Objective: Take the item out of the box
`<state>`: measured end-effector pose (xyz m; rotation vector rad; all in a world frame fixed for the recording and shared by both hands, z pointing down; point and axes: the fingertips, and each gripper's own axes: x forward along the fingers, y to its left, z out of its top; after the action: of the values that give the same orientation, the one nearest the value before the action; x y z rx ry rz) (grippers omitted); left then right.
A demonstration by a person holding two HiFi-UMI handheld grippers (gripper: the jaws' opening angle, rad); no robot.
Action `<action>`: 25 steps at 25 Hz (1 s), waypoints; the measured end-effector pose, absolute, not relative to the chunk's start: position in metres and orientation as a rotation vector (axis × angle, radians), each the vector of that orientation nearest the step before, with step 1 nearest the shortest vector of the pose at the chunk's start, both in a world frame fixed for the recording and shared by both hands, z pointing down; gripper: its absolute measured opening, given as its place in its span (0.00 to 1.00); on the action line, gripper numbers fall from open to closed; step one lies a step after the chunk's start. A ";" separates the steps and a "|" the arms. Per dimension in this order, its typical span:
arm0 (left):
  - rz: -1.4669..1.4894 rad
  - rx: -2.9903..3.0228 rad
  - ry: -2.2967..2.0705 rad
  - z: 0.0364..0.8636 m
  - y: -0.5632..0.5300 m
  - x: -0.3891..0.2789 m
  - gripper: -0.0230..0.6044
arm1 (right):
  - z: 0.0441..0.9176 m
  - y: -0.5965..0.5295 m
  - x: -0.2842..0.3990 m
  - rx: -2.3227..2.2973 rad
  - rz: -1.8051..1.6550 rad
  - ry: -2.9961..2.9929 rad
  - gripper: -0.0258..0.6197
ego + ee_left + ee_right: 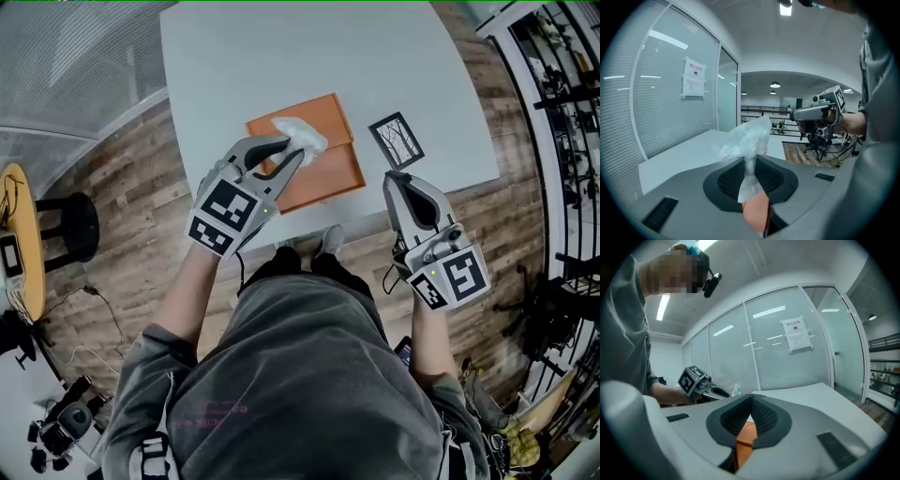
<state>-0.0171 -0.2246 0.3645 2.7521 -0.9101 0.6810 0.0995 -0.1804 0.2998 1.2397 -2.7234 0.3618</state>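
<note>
While over one box (330, 176), one bag (302, 138)

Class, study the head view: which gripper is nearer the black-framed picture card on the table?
Right. The right gripper sits just beside the card; the left gripper, holding a clear bag, is over the orange box.

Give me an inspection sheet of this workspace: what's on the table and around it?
Surface: white table.
Job's things: orange box on the table; clear plastic bag held over it.
Clutter: small black-framed picture beside the box.
Grippers: left gripper shut on the bag; right gripper shut, nothing between its jaws.
Cables: thin cable on the floor.
Surroundings: wood floor, black stool, glass wall.
</note>
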 end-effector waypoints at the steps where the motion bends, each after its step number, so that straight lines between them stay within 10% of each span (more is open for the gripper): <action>1: 0.646 2.756 -0.906 0.361 -0.223 -0.018 0.16 | 0.297 -0.181 0.099 1.243 0.344 -2.720 0.04; 25: 0.352 2.841 -0.968 0.305 -0.225 -0.044 0.16 | 0.256 -0.188 0.083 1.285 0.168 -2.694 0.04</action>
<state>-0.0437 -0.2255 0.3047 2.8407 -0.9679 0.3518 0.0833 -0.1885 0.2561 1.2853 -2.6938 0.1685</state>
